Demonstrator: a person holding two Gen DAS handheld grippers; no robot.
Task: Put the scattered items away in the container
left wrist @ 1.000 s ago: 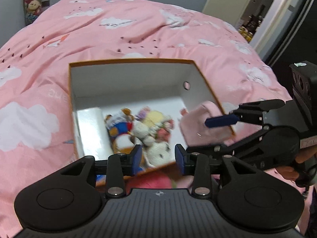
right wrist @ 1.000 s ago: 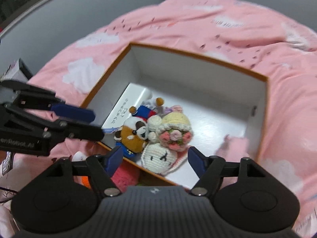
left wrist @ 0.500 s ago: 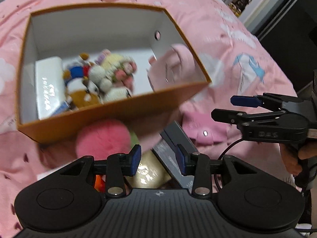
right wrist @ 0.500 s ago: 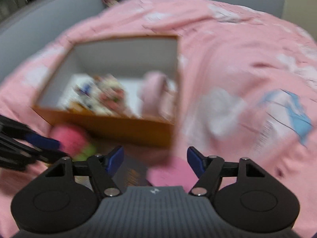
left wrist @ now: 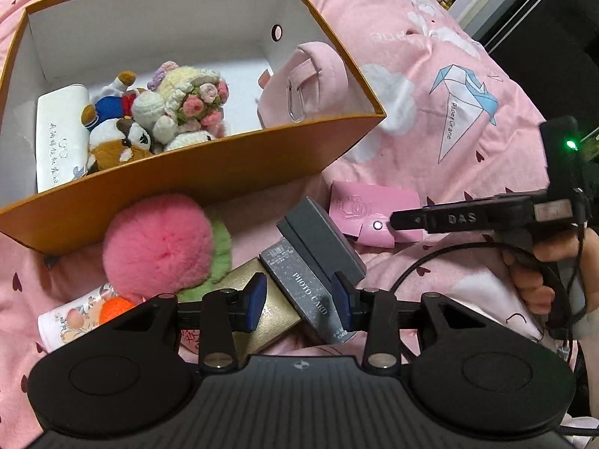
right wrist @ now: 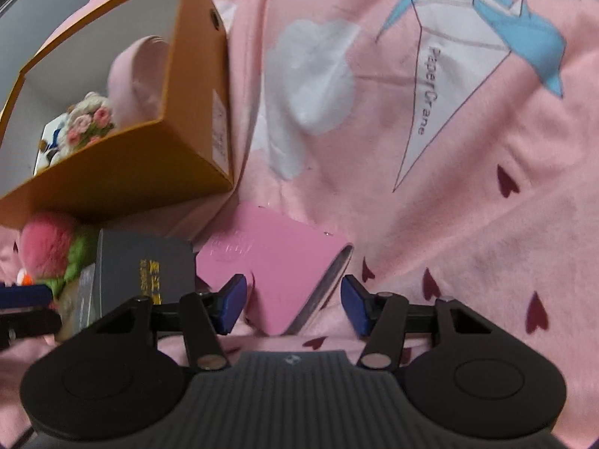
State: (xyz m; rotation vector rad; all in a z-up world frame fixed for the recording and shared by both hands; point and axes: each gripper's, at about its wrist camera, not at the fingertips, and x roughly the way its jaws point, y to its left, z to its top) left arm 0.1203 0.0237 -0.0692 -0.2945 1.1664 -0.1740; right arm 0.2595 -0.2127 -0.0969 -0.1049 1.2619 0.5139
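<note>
An orange box (left wrist: 209,172) with white walls stands on the pink bed and holds crochet and plush toys (left wrist: 176,108), a white carton (left wrist: 60,138) and a pink pouch (left wrist: 303,86). In front of it lie a pink fluffy peach (left wrist: 157,243), a grey photo card box (left wrist: 299,288), a darker grey box (left wrist: 322,239), a gold box (left wrist: 277,310) and a pink wallet (left wrist: 374,205). My left gripper (left wrist: 299,299) hangs open over the photo card box. My right gripper (right wrist: 294,307) straddles the pink wallet (right wrist: 277,262); its jaws are closing and the pads are still apart from it.
A white floral packet (left wrist: 71,321) with an orange ball (left wrist: 116,308) lies at the near left. The pink bedspread (right wrist: 449,149) with a paper crane print stretches to the right. A hand (left wrist: 539,269) holds the right gripper, and a black cable (left wrist: 430,262) loops beside it.
Both grippers dropped from above the box's inside to the items lying in front of it. The right one rolled, came over the pink wallet and its jaws narrowed.
</note>
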